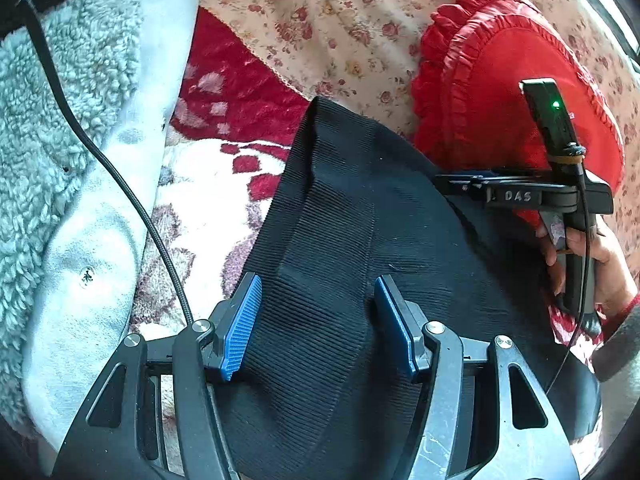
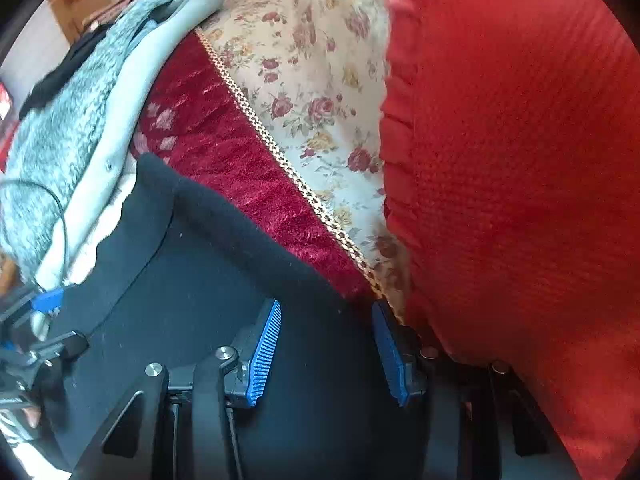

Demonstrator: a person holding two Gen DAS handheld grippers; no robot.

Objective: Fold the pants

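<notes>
The black pants [image 1: 340,216] lie spread on a bed, on top of a red and white blanket [image 1: 224,152], with their ribbed fabric filling the near middle of the left wrist view. The left gripper [image 1: 318,320] sits low over this ribbed cloth with its jaws spread wide, one blue pad [image 1: 242,328] on each side of the fabric and neither one pinching it. To the left lies a pale fleece jacket [image 1: 60,160] with a black cable [image 1: 120,184] running across it. Farther back is a flowered sheet [image 1: 320,20], and to the right on it rests a red frilled cushion [image 1: 520,92]. In front of that cushion, at the right edge of the pants, the right gripper [image 1: 460,182] shows from the side, held in the person's right hand [image 1: 592,264]; from here its fingers look close together at the cloth. In the right wrist view the right gripper [image 2: 326,344] has its blue pads well apart, with dark pants [image 2: 200,280] cloth lying under and between them, so I cannot tell whether anything is held. The red cushion [image 2: 520,180] fills the right side there, just beside the right finger, and the dark red blanket [image 2: 224,152] and flowered sheet [image 2: 312,80] lie beyond.
</notes>
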